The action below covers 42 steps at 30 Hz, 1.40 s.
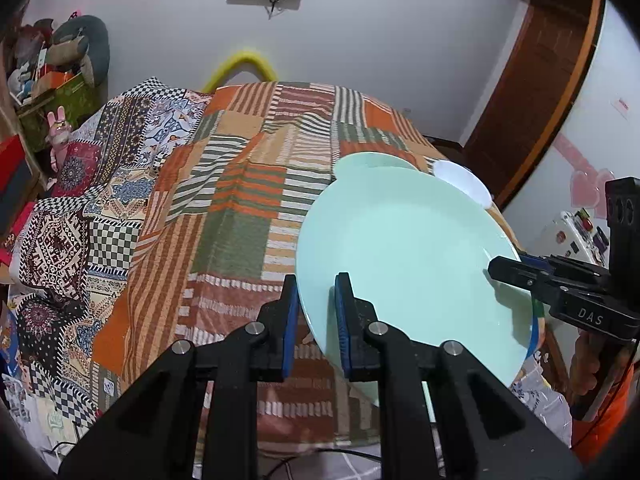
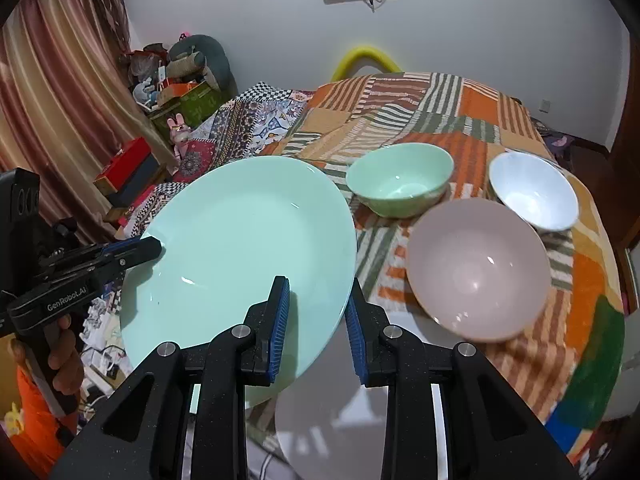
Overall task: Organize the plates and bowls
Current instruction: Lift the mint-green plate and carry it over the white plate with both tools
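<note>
A large mint-green plate (image 1: 400, 248) (image 2: 240, 248) hangs tilted above the table, held from two sides. My left gripper (image 1: 318, 284) is shut on its left rim, one blue pad above and one below. My right gripper (image 2: 318, 284) is shut on the opposite rim and shows in the left wrist view as a black finger (image 1: 504, 270) lying on the plate. On the table stand a green bowl (image 2: 400, 184), a white bowl (image 2: 532, 192) and a pink bowl (image 2: 476, 264). A pale plate (image 2: 332, 432) lies under my right gripper.
The round table wears a striped patchwork cloth (image 1: 240, 200). A quilt-covered surface (image 1: 80, 220) adjoins it on the left. Boxes and soft toys (image 2: 180, 80) pile up in the far corner by a curtain. A person's hand (image 2: 64, 352) grips the left tool's handle.
</note>
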Motion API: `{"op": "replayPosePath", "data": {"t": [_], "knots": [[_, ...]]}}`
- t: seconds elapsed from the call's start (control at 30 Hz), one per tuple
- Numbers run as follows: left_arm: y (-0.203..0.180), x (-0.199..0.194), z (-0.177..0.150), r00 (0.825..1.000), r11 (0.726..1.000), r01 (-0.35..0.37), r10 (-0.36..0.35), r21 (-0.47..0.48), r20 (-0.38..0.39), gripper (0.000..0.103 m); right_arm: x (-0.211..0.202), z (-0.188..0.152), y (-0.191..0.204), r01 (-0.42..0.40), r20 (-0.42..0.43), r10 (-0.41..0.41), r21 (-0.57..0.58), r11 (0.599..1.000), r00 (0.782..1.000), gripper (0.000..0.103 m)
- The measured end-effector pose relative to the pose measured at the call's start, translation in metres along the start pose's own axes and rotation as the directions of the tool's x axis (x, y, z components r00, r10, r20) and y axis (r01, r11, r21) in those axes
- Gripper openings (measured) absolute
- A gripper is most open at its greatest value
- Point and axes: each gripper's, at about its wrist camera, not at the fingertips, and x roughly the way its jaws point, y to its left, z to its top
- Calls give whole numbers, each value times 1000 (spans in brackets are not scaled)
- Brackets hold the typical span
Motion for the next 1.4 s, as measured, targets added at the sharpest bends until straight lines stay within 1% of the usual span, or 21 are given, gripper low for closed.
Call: {"op": "replayPosePath", "data": {"t": [0.13, 0.33, 0.5, 0.77, 1.0, 1.4], "knots": [[-15, -3, -10, 1000, 1000, 6, -6, 16, -8, 15, -12, -11, -8, -4, 10, 4, 19, 1000, 1000, 25], [-35, -1, -24, 998, 998, 45, -43, 39, -34, 16, -26, -28, -23, -2, 21, 1, 57, 998, 1000, 25], [-51, 7, -35, 995, 995, 73, -69, 61, -67, 16, -36, -43, -34, 17, 29, -20, 102, 995, 999, 25], [-71, 23, -51, 989, 991, 91, -79, 93, -122, 16, -44, -68, -46, 50, 12, -52, 151, 987, 999, 25], [-79, 43, -61, 979, 991, 99, -81, 94, -188, 16, -42, -87, -58, 58, -13, -56, 197, 979, 998, 25], [-91, 84, -74, 953, 991, 81, -45, 108, -298, 17, -29, -110, -78, 64, -73, -46, 258, 964, 996, 25]]}}
